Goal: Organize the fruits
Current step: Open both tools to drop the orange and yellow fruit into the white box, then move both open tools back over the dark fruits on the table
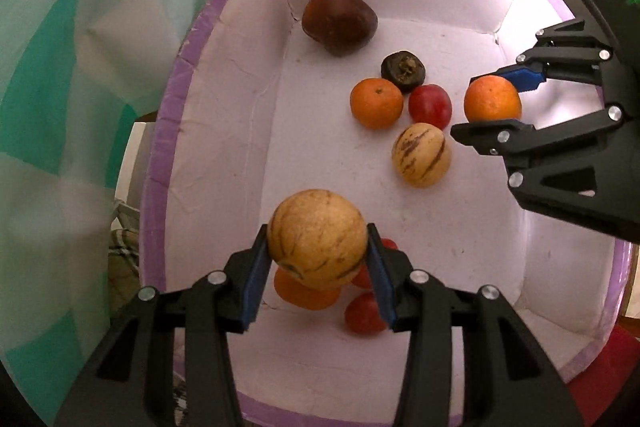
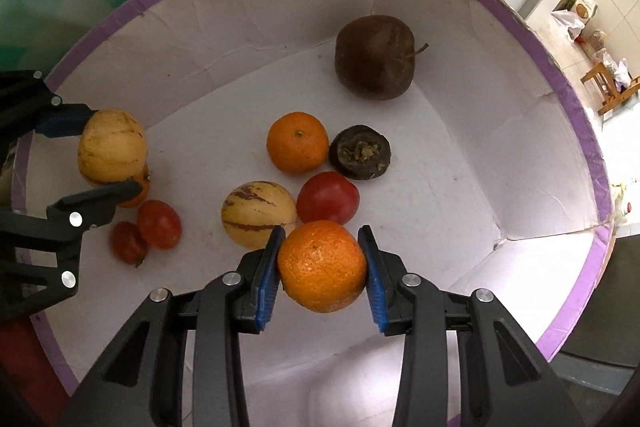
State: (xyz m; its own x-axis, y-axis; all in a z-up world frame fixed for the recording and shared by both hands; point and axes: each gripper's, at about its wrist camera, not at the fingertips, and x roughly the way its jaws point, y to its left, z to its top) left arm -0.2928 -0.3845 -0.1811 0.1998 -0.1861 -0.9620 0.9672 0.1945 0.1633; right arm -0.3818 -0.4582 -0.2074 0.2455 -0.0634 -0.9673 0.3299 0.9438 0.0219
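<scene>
Now, from the left wrist view, the left gripper (image 1: 318, 261) points down into the white box (image 1: 224, 115) with the purple rim, its jaws closed on a yellow striped melon (image 1: 317, 238), blue pads pressing both sides. Beneath it lie an orange fruit (image 1: 304, 293) and small red tomatoes (image 1: 364, 315). Further in sit a dark red apple (image 1: 339, 19), a tangerine (image 1: 376, 103), a red plum (image 1: 430, 106), a dark shrivelled fruit (image 1: 403, 71) and a second striped melon (image 1: 421, 154). Over to the right wrist view: the right gripper (image 2: 322, 269) has its jaws clamped on an orange (image 2: 322, 265), held just above the box floor, close beside the loose striped melon (image 2: 258, 213) and the plum (image 2: 327, 198). At far left, the left gripper (image 2: 102, 157) shows with its melon (image 2: 113, 146).
</scene>
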